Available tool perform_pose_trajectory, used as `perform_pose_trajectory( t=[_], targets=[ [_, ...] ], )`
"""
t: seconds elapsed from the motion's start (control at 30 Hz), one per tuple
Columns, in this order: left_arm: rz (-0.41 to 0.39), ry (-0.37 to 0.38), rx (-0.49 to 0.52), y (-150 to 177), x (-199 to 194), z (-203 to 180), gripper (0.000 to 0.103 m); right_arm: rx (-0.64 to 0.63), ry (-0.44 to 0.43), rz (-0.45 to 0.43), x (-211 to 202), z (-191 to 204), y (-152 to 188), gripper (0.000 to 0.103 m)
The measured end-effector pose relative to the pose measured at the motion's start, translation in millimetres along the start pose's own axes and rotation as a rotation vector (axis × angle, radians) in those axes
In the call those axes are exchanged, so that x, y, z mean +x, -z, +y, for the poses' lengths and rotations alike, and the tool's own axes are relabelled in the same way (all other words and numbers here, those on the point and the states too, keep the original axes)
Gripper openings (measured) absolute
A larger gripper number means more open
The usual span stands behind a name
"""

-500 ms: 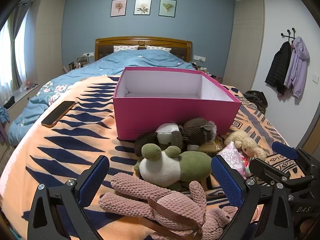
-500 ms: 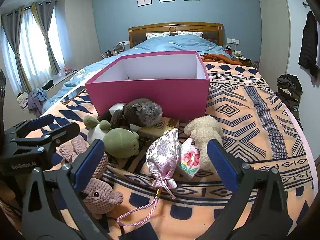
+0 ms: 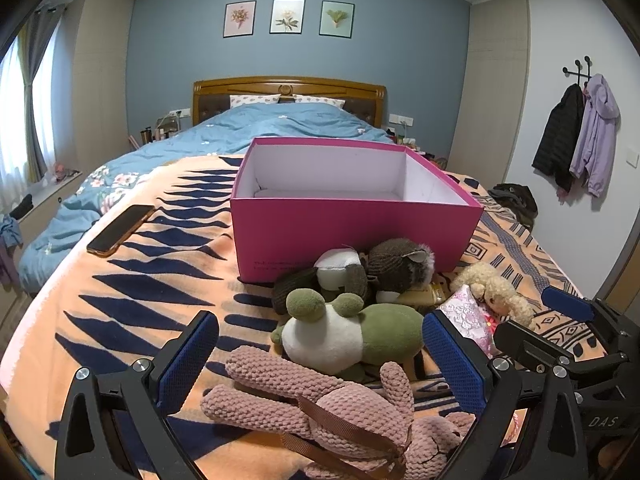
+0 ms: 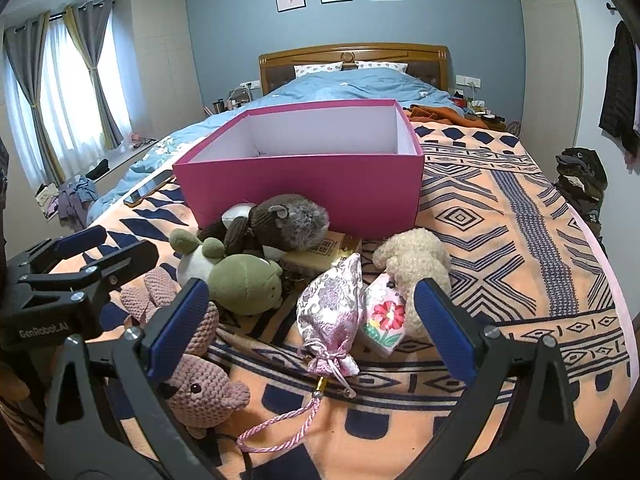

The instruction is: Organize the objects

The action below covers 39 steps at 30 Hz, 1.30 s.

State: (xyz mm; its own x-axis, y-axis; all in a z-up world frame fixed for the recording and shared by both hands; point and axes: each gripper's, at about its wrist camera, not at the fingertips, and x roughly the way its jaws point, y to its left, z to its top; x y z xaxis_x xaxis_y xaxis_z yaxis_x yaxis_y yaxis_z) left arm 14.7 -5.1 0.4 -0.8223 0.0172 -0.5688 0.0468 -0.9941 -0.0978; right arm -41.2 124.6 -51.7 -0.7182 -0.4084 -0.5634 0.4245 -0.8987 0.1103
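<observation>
Change since half a second ago: almost none. Both tools sit slightly nearer the toy pile and nothing on the bed has shifted. My judgement is that sorting has not started; the pink box (image 3: 356, 232) appears empty, though its floor is only partly visible.

Left tool (image 3: 320, 360): released, fingers spread wide, grasping nothing. It straddles the pink knitted rabbit (image 3: 340, 412), which lies nearest, at the near left of the pile.

Right tool (image 4: 312, 320): released likewise, fingers apart on either side of the brocade pouch (image 4: 334, 300), touching nothing.

Count, left to right:
- One phone (image 3: 120, 229), far left on the blanket (image 3: 132, 300), well apart from the pile.
- One pink knitted rabbit.
- One green and white frog toy (image 3: 352, 334), just beyond the rabbit.
- One brown plush toy (image 3: 400, 266) against the box front; it may be two toys tangled, since a white part shows beside it.
- One small yellow carton (image 4: 324, 254) under the plush.
- One brocade pouch with a cord.
- One flowered packet (image 4: 384, 320), touching the pouch.
- One cream curly toy (image 4: 416, 264), far right of the pile.
- One pink box, beyond all of them.
</observation>
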Motion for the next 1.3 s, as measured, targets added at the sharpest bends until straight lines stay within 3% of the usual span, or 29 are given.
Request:
perform_pose_trajectory(
  t=[0.97,1.3],
  targets=[
    [0.015,0.001,-0.017,5,2,6,0.103,0.002,-0.036,0.018,2,2,6,0.103],
    [0.057,-0.021,-0.056,15,8,41,0.103,-0.059,-0.139,0.08,-4,10,25,0.103]
  ],
)
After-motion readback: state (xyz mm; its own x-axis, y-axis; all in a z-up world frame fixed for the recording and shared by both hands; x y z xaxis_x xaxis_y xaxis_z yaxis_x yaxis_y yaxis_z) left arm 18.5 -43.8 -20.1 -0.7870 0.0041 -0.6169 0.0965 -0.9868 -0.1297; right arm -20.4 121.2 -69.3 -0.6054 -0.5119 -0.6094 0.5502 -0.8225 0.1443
